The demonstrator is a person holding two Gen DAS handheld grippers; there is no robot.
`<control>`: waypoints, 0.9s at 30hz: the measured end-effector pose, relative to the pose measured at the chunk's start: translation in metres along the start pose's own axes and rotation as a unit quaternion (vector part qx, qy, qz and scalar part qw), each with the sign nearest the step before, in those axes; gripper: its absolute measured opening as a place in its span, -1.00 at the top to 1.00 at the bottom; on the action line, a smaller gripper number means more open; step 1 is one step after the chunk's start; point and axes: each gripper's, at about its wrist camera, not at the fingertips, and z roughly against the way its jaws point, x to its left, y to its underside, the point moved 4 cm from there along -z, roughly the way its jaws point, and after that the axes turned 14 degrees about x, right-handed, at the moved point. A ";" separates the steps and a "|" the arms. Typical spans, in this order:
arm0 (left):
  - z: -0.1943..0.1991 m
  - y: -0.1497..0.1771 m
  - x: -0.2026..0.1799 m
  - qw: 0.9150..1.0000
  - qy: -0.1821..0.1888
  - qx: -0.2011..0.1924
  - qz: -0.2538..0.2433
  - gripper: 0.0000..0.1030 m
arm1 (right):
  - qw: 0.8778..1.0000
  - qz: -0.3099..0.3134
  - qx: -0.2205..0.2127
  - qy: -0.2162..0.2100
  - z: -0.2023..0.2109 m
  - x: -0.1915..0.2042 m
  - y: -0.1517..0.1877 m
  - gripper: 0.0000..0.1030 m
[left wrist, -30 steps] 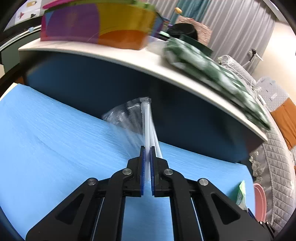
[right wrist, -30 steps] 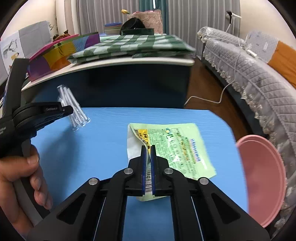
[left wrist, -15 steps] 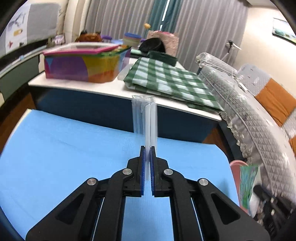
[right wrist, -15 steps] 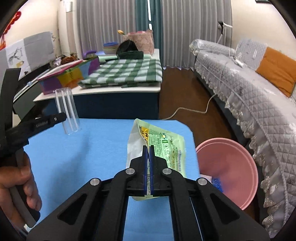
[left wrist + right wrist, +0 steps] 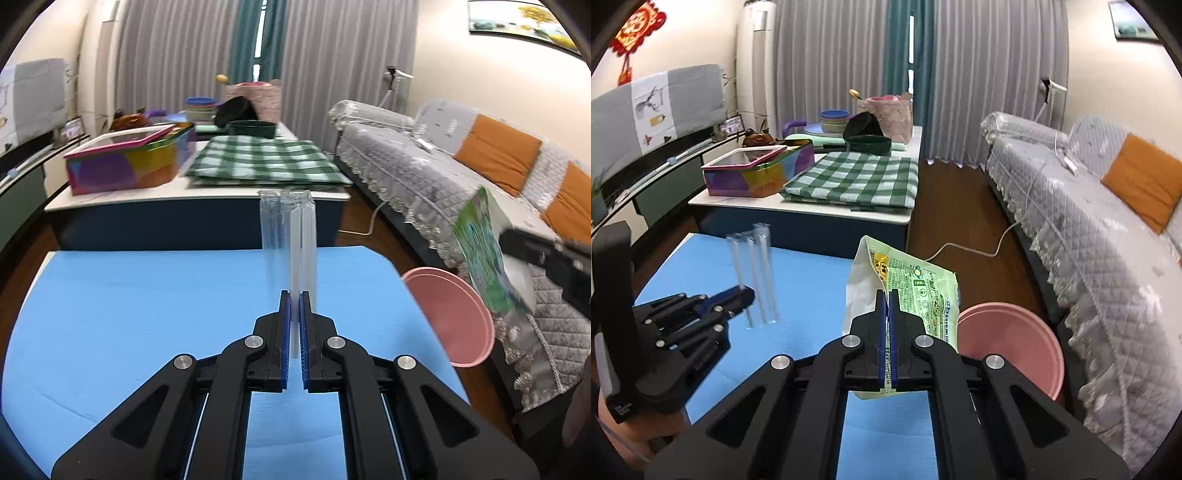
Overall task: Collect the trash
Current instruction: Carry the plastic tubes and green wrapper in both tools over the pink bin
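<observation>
Left wrist view: a clear straw packet (image 5: 288, 236) is being pinched upright at frame centre by the left gripper (image 5: 294, 314); it is best being carried right, over the pink bin (image 5: 450, 317).

Right wrist view: a green wrapper (image 5: 916, 291) is being clamped at centre by the right gripper (image 5: 888, 314), beside the bin at lower right; release is best being delayed until it is above the rim.

My left gripper (image 5: 294, 306) is raised and level, its blue-padded jaws pinched together on a clear plastic sleeve (image 5: 288, 240). My right gripper (image 5: 888, 306) is likewise raised, jaws pressed tight on a green snack wrapper (image 5: 916, 288). A hand (image 5: 639, 435) shows beneath the left gripper's black body.
</observation>
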 end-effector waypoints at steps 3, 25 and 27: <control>0.007 0.000 -0.015 1.000 0.007 -0.010 -0.013 0.91 | 1.000 0.013 -0.005 0.003 0.013 -0.011 -0.004 0.97; -0.002 -0.027 -0.092 0.997 0.035 -0.020 -0.066 0.91 | 0.999 0.011 -0.030 -0.024 0.004 -0.116 -0.034 0.97; -0.007 -0.028 -0.093 0.997 0.040 -0.019 -0.066 0.91 | 0.999 -0.004 -0.025 -0.030 -0.002 -0.126 -0.038 0.97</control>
